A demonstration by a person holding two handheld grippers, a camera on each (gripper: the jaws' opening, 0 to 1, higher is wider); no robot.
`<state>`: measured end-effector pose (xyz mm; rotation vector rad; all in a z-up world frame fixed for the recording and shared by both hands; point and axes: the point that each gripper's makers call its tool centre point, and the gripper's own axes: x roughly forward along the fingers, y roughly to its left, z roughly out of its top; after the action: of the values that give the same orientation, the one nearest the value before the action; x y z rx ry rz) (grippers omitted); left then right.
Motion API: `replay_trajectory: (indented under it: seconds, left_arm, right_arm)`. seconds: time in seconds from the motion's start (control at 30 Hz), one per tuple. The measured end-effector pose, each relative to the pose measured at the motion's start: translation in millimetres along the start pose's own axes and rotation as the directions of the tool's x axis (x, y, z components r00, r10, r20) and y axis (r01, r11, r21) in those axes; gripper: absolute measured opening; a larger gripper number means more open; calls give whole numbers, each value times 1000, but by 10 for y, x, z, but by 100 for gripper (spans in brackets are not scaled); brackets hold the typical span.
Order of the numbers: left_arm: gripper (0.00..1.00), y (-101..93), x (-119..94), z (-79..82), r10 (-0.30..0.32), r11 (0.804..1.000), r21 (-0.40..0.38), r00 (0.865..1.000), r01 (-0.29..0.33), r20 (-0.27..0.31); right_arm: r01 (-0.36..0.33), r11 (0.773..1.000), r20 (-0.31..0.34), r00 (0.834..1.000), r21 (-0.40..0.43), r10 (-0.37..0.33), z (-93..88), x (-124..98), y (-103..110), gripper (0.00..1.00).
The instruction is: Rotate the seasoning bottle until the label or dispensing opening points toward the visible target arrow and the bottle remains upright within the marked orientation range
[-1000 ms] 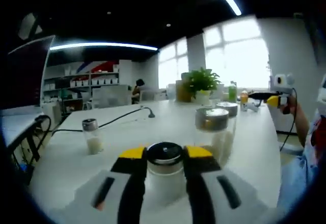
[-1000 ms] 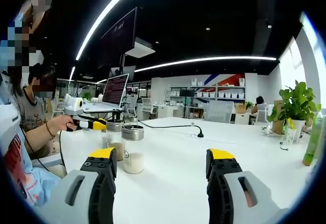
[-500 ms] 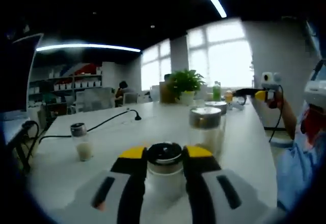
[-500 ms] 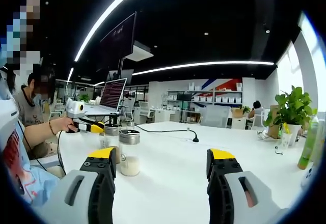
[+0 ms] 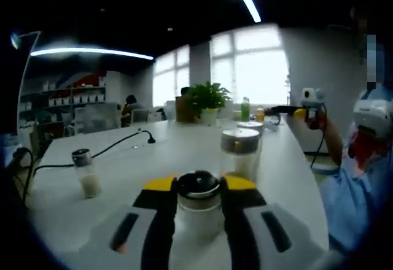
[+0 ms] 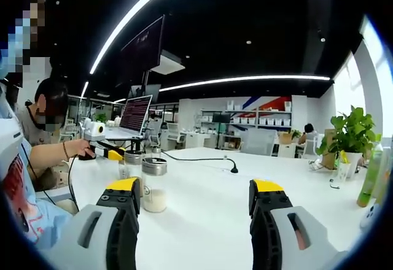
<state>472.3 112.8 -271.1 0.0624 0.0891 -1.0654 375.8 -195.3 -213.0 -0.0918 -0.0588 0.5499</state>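
Two yellow-tipped jaws of the left gripper (image 5: 198,190) are closed tight on a seasoning bottle (image 5: 198,205), one on each side of it. The bottle stands straight up on the white table (image 5: 153,159), close to the camera, and it has a round black cap. Just behind it and a little to the right stands a bigger glass jar (image 5: 239,156) with a silver lid and something pale inside, and another jar like it stands behind that one. Off to the left, well apart, is a small shaker (image 5: 86,175) with white stuff at the bottom. A black cable (image 5: 116,150) runs across the table farther back. A potted plant (image 5: 209,101) and a green bottle (image 5: 245,108) sit at the far end by the bright windows. In the right gripper view, the right gripper (image 6: 195,199) is wide open and holds nothing. It is above the white table. Past it on the left stand jars with silver lids. A person's hand holds the other gripper next to them. A laptop (image 6: 132,116) sits farther back.
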Motion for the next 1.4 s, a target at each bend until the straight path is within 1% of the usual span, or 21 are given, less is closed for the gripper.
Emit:
replay_trajectory:
  seconds: [0.27, 0.3, 0.47, 0.53, 0.6, 0.67, 0.8, 0.83, 0.87, 0.9, 0.97, 1.0, 1.03, 1.07, 1.1, 1.13, 1.17, 1.23, 1.4]
  left_arm:
    - [30, 3, -6, 1, -51, 999, -3, 999, 51, -7]
    - [29, -3, -9, 1, -65, 998, -1, 998, 65, -10]
    - [30, -19, -13, -1, -98, 995, 9, 995, 99, -21]
    - [30, -21, -13, -2, -104, 995, 8, 994, 104, -19]
    - [30, -17, -14, -4, -112, 994, -11, 994, 112, 0]
    - [30, -24, -17, 1, -116, 993, -13, 993, 116, 8]
    - [30, -43, -22, 11, -114, 993, -1, 993, 114, -1]
    - [31, -40, -26, 17, -112, 994, 1, 994, 112, 2]
    - [33, -36, -32, 52, -109, 994, -3, 994, 109, 26]
    - [36, -37, -40, 71, -109, 994, -13, 993, 109, 37]
    - [50, -33, -61, 110, -102, 994, -20, 993, 103, 57]
    - [56, -32, -67, 109, -91, 996, -14, 995, 92, 49]
    - [60, -29, -81, 84, -79, 997, 10, 997, 79, 26]
    - [61, -54, -92, 68, -75, 997, 25, 997, 75, 11]
    - [63, -87, -103, 60, -73, 997, 19, 997, 73, 1]
    - [63, -102, -113, 62, -67, 998, 14, 998, 67, 3]
    - [62, -89, -121, 100, -46, 999, -3, 998, 46, 31]
    - [56, -65, -158, 114, -27, 999, -16, 999, 28, 47]
    - [56, -64, -214, 87, 24, 1000, -3, 998, -24, 53]
  right_arm:
    - [7, 1000, 1, 1000, -11, -7, 26, -16, -35, 74]
    - [10, 1000, 3, 1000, -14, -10, 32, -24, -46, 74]
    - [31, 999, 5, 999, -12, -31, 40, -53, -108, 74]
    - [34, 999, 6, 999, -11, -34, 41, -53, -112, 74]
    - [29, 1000, 4, 1000, -12, -29, 36, -45, -99, 74]
    - [23, 1000, 2, 1000, -15, -23, 32, -39, -79, 74]
    - [20, 1000, 8, 1000, -12, -20, 43, -38, -70, 76]
    - [21, 1000, 7, 1000, -12, -21, 42, -39, -73, 76]
    - [22, 1000, 6, 1000, -13, -22, 39, -41, -74, 76]
    - [22, 1000, 5, 1000, -13, -22, 35, -44, -76, 76]
    - [24, 1000, 4, 1000, -12, -24, 31, -50, -82, 76]
    - [26, 1000, 4, 1000, -14, -26, 32, -53, -86, 76]
    - [27, 1000, 5, 1000, -14, -27, 33, -56, -91, 76]
    - [28, 1000, 5, 1000, -13, -27, 31, -59, -95, 76]
    - [28, 1000, 5, 1000, -11, -28, 26, -60, -98, 76]
    - [28, 1000, 3, 1000, -10, -28, 20, -59, -99, 76]
    - [28, 1000, 1, 1000, -9, -28, 11, -58, -99, 76]
    - [26, 1000, -3, 1000, -7, -26, 0, -58, -93, 76]
    - [24, 1000, -4, 1000, -13, -24, 0, -70, -83, 76]
